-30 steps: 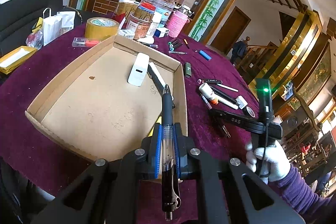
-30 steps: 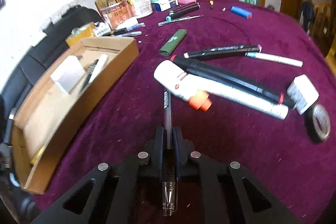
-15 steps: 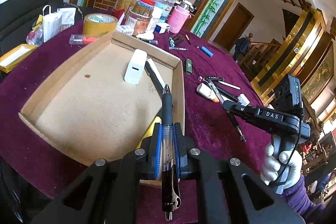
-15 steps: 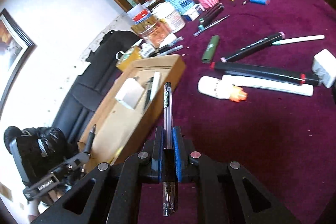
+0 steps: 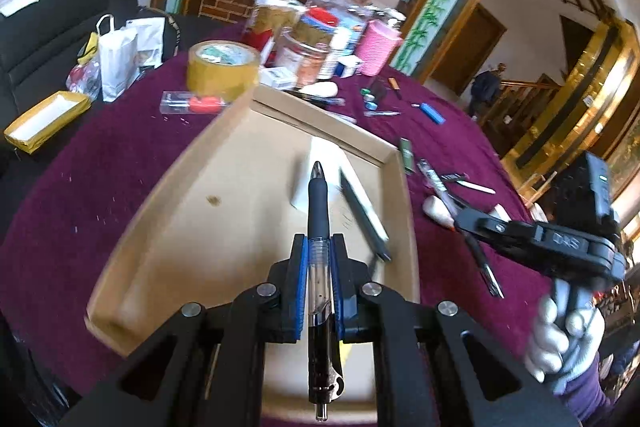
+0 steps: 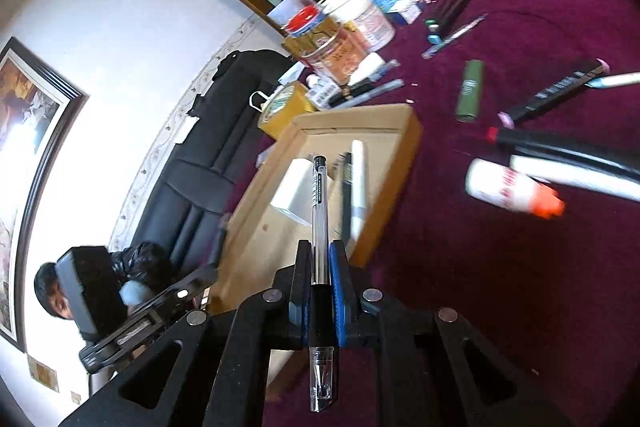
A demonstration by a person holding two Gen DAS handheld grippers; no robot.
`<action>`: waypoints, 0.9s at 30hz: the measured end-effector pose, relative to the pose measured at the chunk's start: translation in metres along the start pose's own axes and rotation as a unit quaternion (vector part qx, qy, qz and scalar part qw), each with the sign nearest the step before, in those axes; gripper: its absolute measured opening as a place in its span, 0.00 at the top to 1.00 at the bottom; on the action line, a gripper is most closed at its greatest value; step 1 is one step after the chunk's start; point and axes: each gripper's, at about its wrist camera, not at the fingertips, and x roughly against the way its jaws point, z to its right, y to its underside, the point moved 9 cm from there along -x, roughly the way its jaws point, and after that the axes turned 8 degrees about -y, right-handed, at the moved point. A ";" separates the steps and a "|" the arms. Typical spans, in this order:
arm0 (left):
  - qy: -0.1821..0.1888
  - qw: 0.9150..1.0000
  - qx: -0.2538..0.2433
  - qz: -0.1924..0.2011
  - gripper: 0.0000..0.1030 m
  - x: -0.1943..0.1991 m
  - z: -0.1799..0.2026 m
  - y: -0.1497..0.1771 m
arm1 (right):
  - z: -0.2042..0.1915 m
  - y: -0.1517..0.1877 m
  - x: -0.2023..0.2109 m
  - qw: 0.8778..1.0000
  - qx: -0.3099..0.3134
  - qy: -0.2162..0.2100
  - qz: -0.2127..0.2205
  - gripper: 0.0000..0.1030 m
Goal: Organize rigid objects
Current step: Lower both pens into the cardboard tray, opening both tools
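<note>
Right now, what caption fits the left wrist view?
Left gripper holds a black-grip pen over the cardboard tray.

Ahead of the left gripper point(image 5: 318, 287) and below it, the cardboard tray point(image 5: 168, 183) lies open from above, its near and left floor bare. Farther in, ahead and slightly right, a white block point(image 5: 308, 187) and two pens point(image 5: 366, 215) take up the floor by the right wall. To the right, the right gripper point(image 5: 472, 223) hangs near that wall. Beyond the tray's far edge a tape roll point(image 5: 222, 69) and jars point(image 5: 308, 47) crowd the cloth. Right of the right gripper, markers point(image 6: 560, 151) and a white tube point(image 6: 512, 189) lie scattered, with bare cloth nearer.
</note>
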 end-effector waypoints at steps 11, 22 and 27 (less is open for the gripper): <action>-0.008 0.995 0.034 -0.089 0.90 -0.085 -0.021 -0.045 | 0.007 -0.024 -0.080 0.998 -0.020 0.042 -0.038 0.90; -0.029 0.993 0.039 -0.105 0.89 -0.125 -0.026 -0.068 | 0.023 -0.040 -0.108 0.996 -0.035 0.074 -0.040 0.89; -0.026 0.994 0.057 -0.095 0.60 -0.120 -0.030 -0.068 | 0.022 -0.044 -0.113 0.996 -0.026 0.076 -0.044 0.89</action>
